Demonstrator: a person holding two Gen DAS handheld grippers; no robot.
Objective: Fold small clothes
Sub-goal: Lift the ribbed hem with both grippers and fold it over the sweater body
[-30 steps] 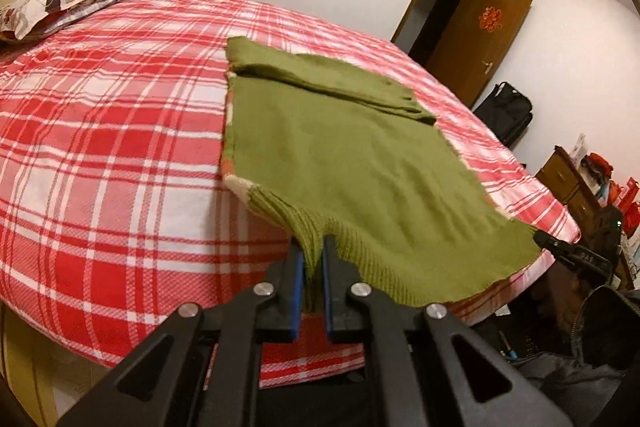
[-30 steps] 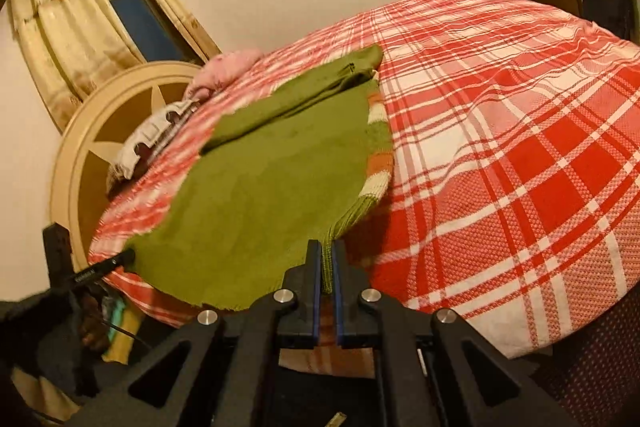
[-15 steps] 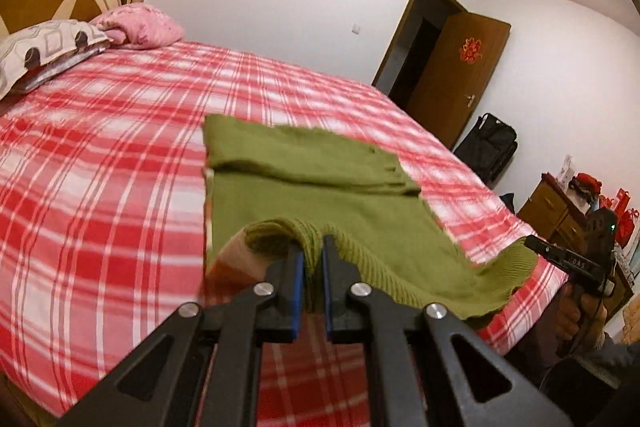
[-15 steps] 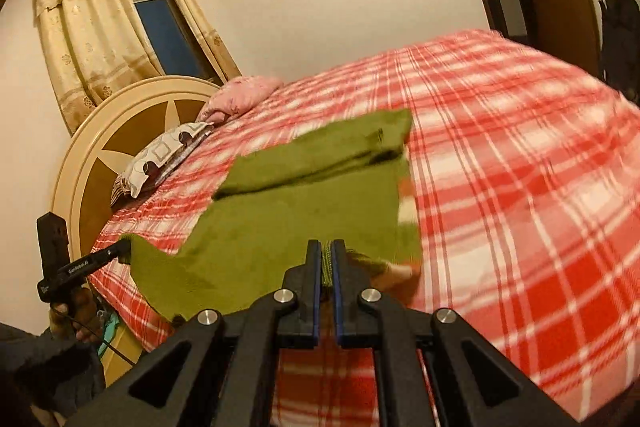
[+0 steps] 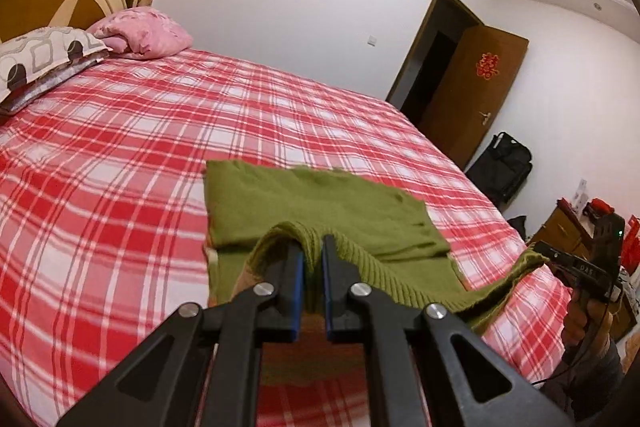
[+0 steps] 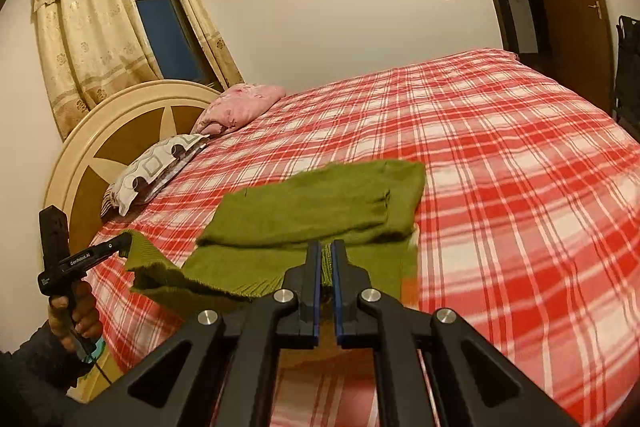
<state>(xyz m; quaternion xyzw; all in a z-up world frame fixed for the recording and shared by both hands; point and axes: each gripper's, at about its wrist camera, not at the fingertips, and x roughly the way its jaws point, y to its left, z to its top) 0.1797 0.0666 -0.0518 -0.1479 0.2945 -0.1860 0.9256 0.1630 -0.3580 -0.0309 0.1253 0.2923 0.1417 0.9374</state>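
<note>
The left tongs are pinching the ribbed hem of the green sweater tight between their blue pads, and the right tongs are clamping the same hem at its other corner. A second ago that hem was hanging at the near edge of the bed, with the sweater spread long and flat; now both pairs of tongs are carrying it up and away from the edge, so the lower part is arching over the body of the garment. Between the two grips the hem is sagging in a loose curve. In the right wrist view the left tongs are showing at the left with a hand around their grip; in the left wrist view the right tongs are appearing at the right edge. Beyond the lifted hem, the rest of the sweater is lying on the red plaid bedspread, its folded sleeve across the top. Farther off, a patterned pillow and a pink pillow are resting by the headboard, in the same places as before.
</note>
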